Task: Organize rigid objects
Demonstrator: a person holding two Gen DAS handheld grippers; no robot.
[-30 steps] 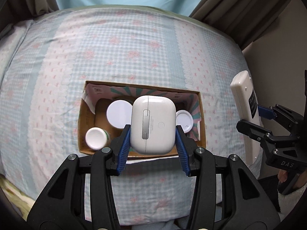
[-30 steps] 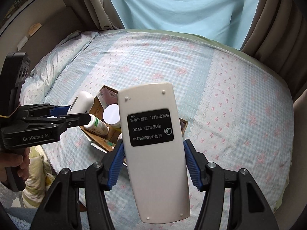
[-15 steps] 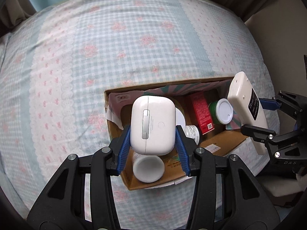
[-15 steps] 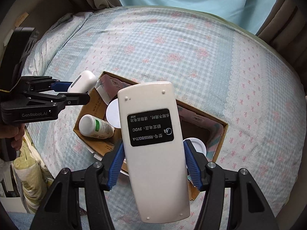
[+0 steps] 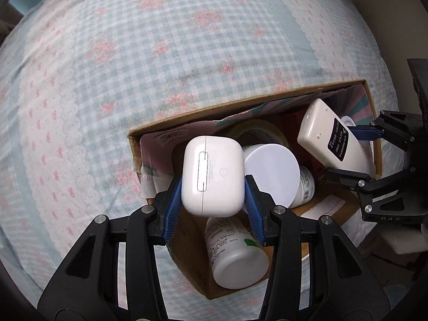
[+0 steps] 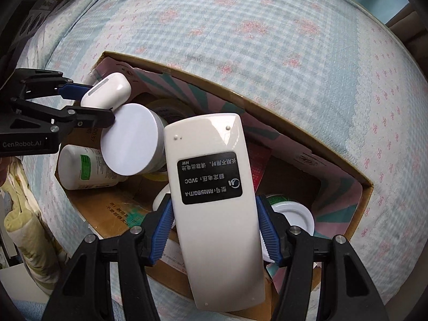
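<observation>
Two jaws gripping: left gripper (image 5: 213, 196) on earbud case (image 5: 212, 175), right gripper (image 6: 215, 223) on remote (image 6: 214, 171), above cardboard box (image 6: 294, 136).

Soft daylight, heavy fisheye bend

Both wrist views are evenly lit and fairly bright, with only soft shadows inside the cardboard box (image 5: 370, 112). The checked bedspread (image 5: 160, 53) is a bit smeared and blurry towards the edges, and the whole scene bulges round with dark corners. The white remote (image 6: 214, 176) has a mild sheen near its top, and its label stays sharp and readable.
</observation>
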